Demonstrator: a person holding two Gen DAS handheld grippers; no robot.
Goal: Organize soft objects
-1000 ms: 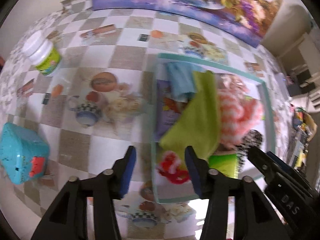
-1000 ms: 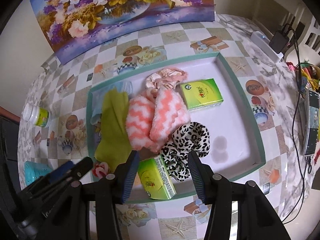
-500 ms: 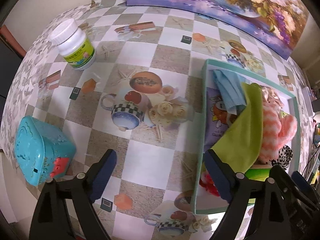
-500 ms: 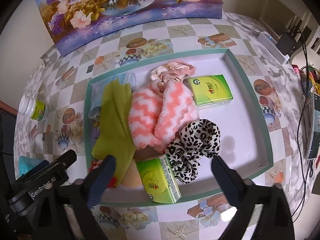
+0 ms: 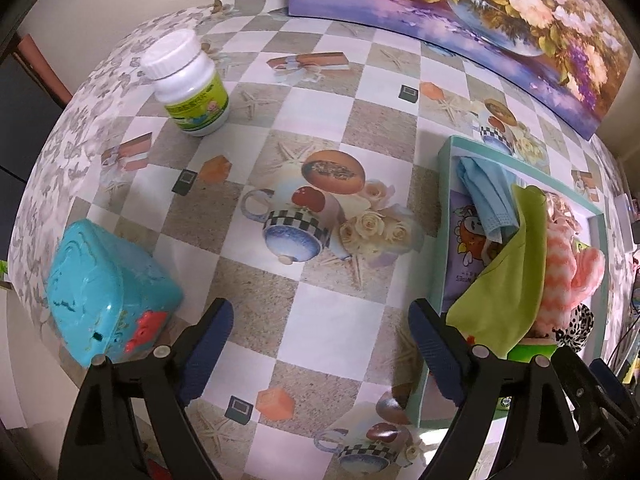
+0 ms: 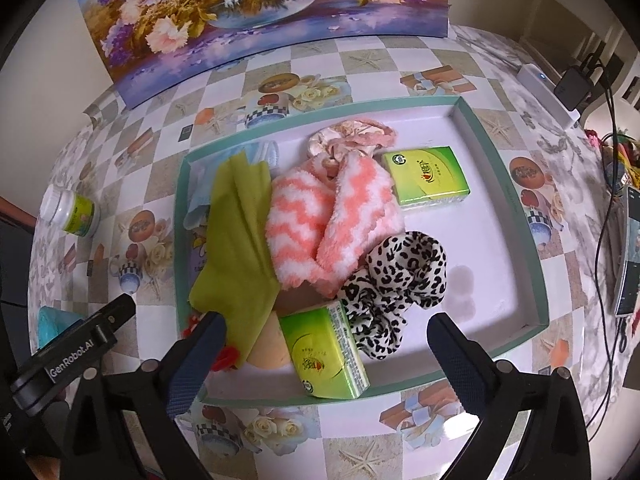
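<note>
A teal-rimmed tray (image 6: 516, 200) holds a green cloth (image 6: 236, 240), pink-and-white fuzzy socks (image 6: 332, 220), a leopard scrunchie (image 6: 400, 276), a pink scrunchie (image 6: 352, 138), a blue face mask (image 5: 488, 196) and two green tissue packs (image 6: 426, 176) (image 6: 324, 354). My right gripper (image 6: 320, 340) is open and empty above the tray's near edge. My left gripper (image 5: 320, 332) is open and empty over the tablecloth left of the tray (image 5: 444, 216).
A white pill bottle (image 5: 186, 82) and a turquoise plastic box (image 5: 108, 296) stand on the checkered tablecloth left of the tray. A flower painting (image 6: 256, 12) leans at the back. A phone (image 6: 628, 256), charger and cables lie at the right edge.
Both grippers opened wide from a narrower gap. The left gripper swung left, away from the tray, over the tablecloth. The right gripper stayed over the tray's near edge.
</note>
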